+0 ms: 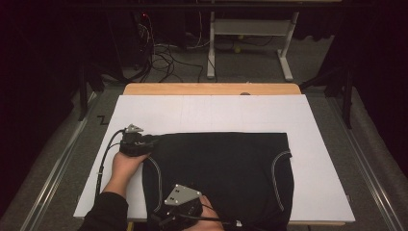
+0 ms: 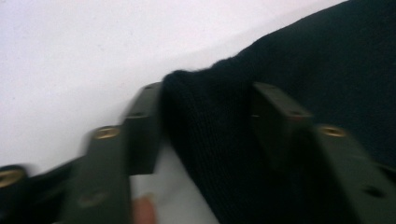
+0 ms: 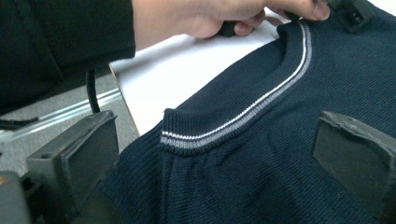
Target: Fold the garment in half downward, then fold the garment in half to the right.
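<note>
Step in hand: the left gripper [image 2: 205, 135] takes the far left corner of the dark knit sweater [image 1: 221, 168]; its jaws straddle a raised fold of fabric, though whether the pads bite yet is unclear.
Doing it well: I'd close fully on both layers before lifting, keeping the fold deep between the jaws.
Right gripper [image 3: 224, 154]: jaws wide apart, hem corner between them, gripping nothing.
Sweater: navy ribbed knit, grey-white striped trim [image 3: 243, 116], lying flat on the white board [image 1: 207, 113].
</note>
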Tool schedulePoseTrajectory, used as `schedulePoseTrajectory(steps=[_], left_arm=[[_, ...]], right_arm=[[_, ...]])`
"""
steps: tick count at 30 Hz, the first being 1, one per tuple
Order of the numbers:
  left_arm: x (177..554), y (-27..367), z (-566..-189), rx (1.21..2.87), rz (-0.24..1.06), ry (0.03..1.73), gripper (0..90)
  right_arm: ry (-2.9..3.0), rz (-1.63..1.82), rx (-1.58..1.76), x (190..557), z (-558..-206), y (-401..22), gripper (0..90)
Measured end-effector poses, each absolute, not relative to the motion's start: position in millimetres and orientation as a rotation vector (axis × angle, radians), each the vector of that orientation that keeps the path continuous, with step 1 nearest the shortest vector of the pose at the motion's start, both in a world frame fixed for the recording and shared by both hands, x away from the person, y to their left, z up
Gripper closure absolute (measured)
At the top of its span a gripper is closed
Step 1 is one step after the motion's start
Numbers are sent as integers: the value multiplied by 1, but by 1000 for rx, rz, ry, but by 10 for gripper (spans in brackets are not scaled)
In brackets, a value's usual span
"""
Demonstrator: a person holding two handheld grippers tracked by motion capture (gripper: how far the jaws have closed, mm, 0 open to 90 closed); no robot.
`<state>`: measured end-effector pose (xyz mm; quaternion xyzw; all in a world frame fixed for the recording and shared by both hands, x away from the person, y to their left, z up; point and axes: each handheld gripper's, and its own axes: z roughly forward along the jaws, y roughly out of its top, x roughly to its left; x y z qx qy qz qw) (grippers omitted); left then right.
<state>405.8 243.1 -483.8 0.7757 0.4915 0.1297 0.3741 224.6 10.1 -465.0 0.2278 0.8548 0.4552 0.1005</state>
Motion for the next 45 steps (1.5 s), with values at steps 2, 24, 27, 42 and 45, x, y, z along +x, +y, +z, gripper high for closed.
schedulePoseTrajectory(steps=[2, 24, 27, 42, 45], left_arm=[[405, 243, -484, 1999, 318, 1228, 632], [396, 246, -483, 1941, 367, 1202, 706], [397, 247, -484, 1932, 350, 1214, 706], [397, 247, -484, 1938, 349, 1221, 706], [398, 247, -484, 1938, 348, 1224, 706]], right_arm=[[2538, 1333, 672, 224, -465, 13, 35], [2646, 1085, 608, 206, -482, 54, 185], [2620, 1051, 589, 204, -484, 57, 214], [2584, 1000, 557, 205, -483, 58, 400], [2598, 1022, 589, 207, -481, 55, 460]])
